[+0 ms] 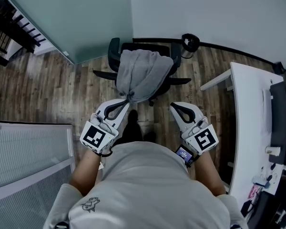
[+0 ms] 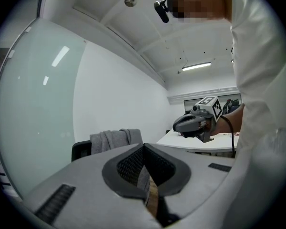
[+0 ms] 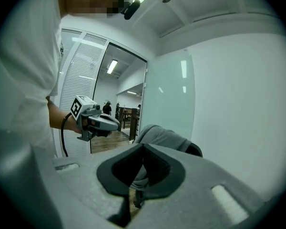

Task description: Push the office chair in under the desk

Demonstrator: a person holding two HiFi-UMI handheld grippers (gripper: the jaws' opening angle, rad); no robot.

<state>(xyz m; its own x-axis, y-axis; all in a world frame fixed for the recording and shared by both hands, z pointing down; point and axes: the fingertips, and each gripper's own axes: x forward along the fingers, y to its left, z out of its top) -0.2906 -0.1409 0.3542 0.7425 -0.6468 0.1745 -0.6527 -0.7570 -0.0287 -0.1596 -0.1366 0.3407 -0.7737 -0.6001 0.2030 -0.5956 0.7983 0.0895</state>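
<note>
A black office chair (image 1: 169,63) stands in the middle of the floor with a grey cloth (image 1: 143,73) draped over its backrest. The white desk (image 1: 250,113) runs along the right. My left gripper (image 1: 127,102) is shut and empty, its tip just short of the cloth's lower end. My right gripper (image 1: 173,107) is shut and empty too, level with it on the right. In the left gripper view the chair (image 2: 81,149) and cloth (image 2: 115,140) lie some way beyond the left gripper (image 2: 144,149), apart from it. The right gripper (image 3: 143,149) points at the cloth (image 3: 162,136).
A frosted glass wall (image 1: 81,18) stands behind the chair on the left. A black bin (image 1: 190,43) sits by the back wall. White louvred panels (image 1: 28,161) are close on my left. Dark items (image 1: 279,123) lie on the desk's far side.
</note>
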